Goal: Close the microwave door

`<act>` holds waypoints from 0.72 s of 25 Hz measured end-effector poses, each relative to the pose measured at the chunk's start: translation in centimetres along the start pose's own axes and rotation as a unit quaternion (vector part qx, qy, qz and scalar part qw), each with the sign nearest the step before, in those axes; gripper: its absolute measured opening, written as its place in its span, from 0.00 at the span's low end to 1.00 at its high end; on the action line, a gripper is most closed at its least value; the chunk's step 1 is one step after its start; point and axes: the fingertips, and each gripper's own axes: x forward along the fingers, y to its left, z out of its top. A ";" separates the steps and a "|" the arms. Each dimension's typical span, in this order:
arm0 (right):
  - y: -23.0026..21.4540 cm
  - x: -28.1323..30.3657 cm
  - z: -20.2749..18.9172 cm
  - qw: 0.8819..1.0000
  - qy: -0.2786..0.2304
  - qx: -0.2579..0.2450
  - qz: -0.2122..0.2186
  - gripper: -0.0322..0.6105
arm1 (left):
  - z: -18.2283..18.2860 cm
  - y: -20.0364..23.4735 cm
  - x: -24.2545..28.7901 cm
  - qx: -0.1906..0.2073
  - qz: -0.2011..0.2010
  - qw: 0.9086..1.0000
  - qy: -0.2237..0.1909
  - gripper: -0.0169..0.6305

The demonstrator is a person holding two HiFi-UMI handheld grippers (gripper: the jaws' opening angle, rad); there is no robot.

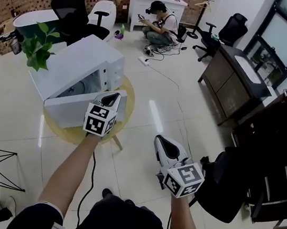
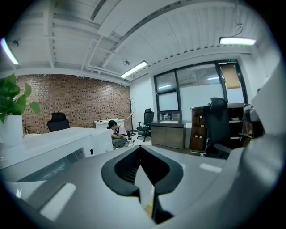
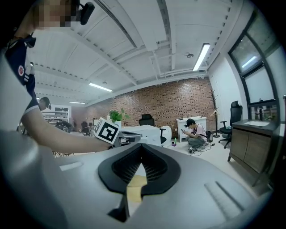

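We look down on a white microwave (image 1: 79, 62) on a small round desk (image 1: 63, 134), with a leafy plant (image 1: 39, 45) just behind it. The microwave door (image 1: 74, 111) is partly open. It stands out from the oven front, leaving a wedge of dark cavity between them that widens to the right.

The left hand-held gripper (image 1: 111, 100) has its jaws closed and empty. Its tip is at the door's right-hand free edge, touching it or just beside it; we cannot tell which. The right hand-held gripper (image 1: 162, 141) is also closed on nothing. It hangs over the floor, well apart from the desk.

We judge the risks as follows:
- **Slipping:** the closed tip meets a smooth panel close to its edge, so a push could slide off the end.
- **Shifting the oven:** a hard shove could move the whole oven on the little desk, toward the plant or the rim.
- **Not latching:** a soft push could leave the door unlatched.

The door's long axis runs from lower left to upper right in the head view. The hinge appears to be at the left end, and the free end points toward the left hand-held gripper. Its outer face is turned toward us.
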 end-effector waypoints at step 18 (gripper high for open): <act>1.0 3.0 -0.2 1.000 0.012 0.002 0.019 0.05 | 0.9 2.5 -0.8 -0.004 0.001 1.000 -0.015 0.04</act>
